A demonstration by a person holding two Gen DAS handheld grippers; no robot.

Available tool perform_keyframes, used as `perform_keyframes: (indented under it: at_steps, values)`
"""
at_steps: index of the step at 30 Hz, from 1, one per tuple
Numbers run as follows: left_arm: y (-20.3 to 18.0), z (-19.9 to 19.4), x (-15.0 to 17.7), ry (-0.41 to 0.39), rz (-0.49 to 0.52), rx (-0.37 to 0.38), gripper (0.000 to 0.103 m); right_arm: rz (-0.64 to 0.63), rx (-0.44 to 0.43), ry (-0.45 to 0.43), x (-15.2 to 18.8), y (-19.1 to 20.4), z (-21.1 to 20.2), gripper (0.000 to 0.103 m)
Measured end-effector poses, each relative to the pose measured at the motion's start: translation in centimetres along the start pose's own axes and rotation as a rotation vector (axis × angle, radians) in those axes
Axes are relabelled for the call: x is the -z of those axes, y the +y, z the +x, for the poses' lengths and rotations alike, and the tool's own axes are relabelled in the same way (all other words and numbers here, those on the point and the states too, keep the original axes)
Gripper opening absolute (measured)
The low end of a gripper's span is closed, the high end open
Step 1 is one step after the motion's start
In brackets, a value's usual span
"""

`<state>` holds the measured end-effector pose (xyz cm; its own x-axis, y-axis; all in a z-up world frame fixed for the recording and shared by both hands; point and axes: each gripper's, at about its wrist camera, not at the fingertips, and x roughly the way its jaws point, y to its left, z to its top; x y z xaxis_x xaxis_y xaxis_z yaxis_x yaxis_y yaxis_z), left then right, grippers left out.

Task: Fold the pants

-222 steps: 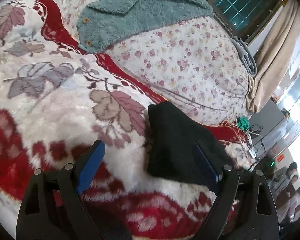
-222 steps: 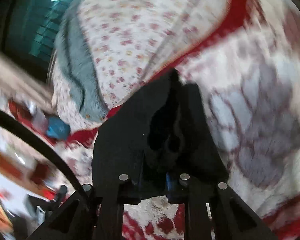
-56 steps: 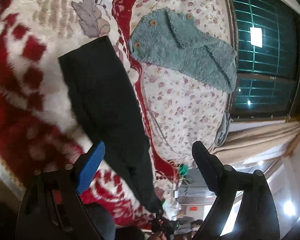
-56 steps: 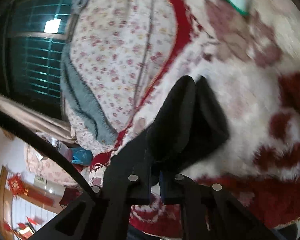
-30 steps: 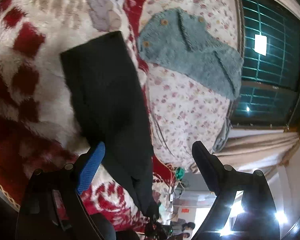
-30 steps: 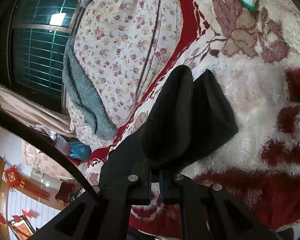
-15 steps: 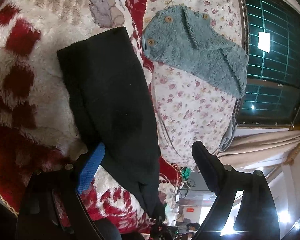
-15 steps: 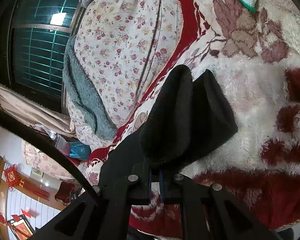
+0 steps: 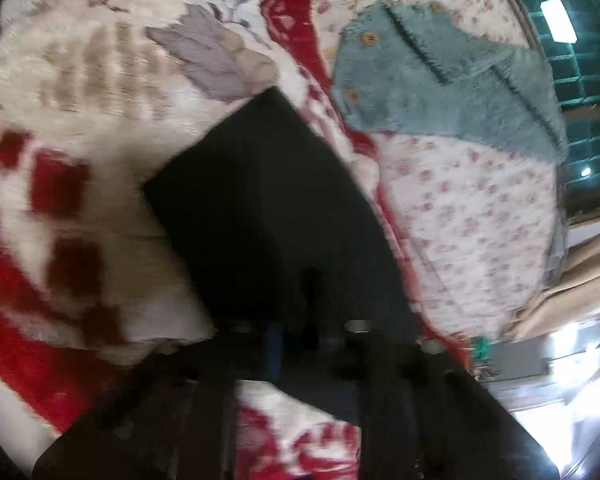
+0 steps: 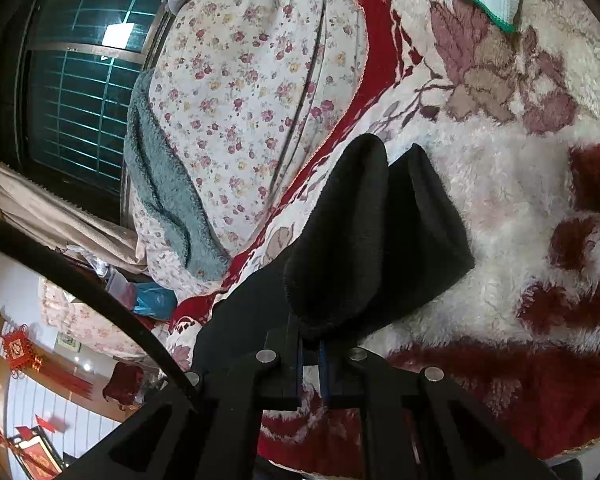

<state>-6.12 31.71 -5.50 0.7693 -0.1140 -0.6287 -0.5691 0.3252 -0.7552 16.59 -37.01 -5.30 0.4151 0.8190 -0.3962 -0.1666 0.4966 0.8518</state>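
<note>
The black pants (image 9: pixel 268 216) lie as a long dark strip on the red-and-white fleece blanket (image 9: pixel 72 128), one end already doubled over. At that doubled end the right gripper (image 10: pixel 311 364) is clamped on a bunched fold of the cloth, which stands up in two humps just ahead of its fingers. At the other end the left gripper (image 9: pixel 300 340) is closing its jaws with the black fabric between them; the view is smeared, so I can't tell how firm the bite is yet. Just beside the pants runs the flowered quilt (image 9: pixel 472 216), with a teal fleece garment (image 9: pixel 440 92) lying on it.

This looks like the start of another fold. With both ends pinched, the next move calls for lifting one end evenly and carrying it over to meet the other, without dragging the layers askew.
</note>
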Motion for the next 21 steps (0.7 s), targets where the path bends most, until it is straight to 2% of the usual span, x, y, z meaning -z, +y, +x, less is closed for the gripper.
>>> perform_keyframes:
  at_steps: [5, 10, 13, 16, 17, 19, 20, 21]
  values:
    - [-0.8, -0.9, 0.1, -0.024, 0.052, 0.032, 0.006, 0.007, -0.027, -0.026, -0.9, 0.3, -0.6, 0.005]
    - [-4.2, -0.3, -2.9, -0.048, 0.074, 0.105, 0.006, 0.080, -0.086, -0.036, -4.0, 0.1, -0.1, 0.004]
    - [-7.8, 1.9, -6.5, -0.066, 0.092, 0.129, 0.006, 0.092, -0.103, -0.048, -7.1, 1.1, 1.7, 0.004]
    - [-12.0, 6.5, -11.8, -0.058, 0.086, 0.159, 0.006, 0.109, -0.132, -0.075, -11.5, 2.5, 5.0, 0.004]
    - [-13.0, 8.7, -13.8, -0.019, 0.062, 0.142, 0.008, 0.125, -0.132, -0.139, -13.9, 2.8, 6.6, 0.004]
    - [-13.0, 11.0, -15.1, 0.040, -0.040, 0.107, 0.023, 0.116, -0.091, -0.245, -16.4, 3.0, 8.0, 0.008]
    - [-12.5, 11.4, -14.7, 0.033, -0.080, 0.121, 0.050, 0.143, -0.057, -0.278, -17.2, 2.8, 8.7, 0.025]
    - [-12.4, 11.4, -14.3, 0.025, -0.069, 0.136, 0.062, 0.178, -0.016, -0.260, -17.5, 2.7, 9.4, 0.049]
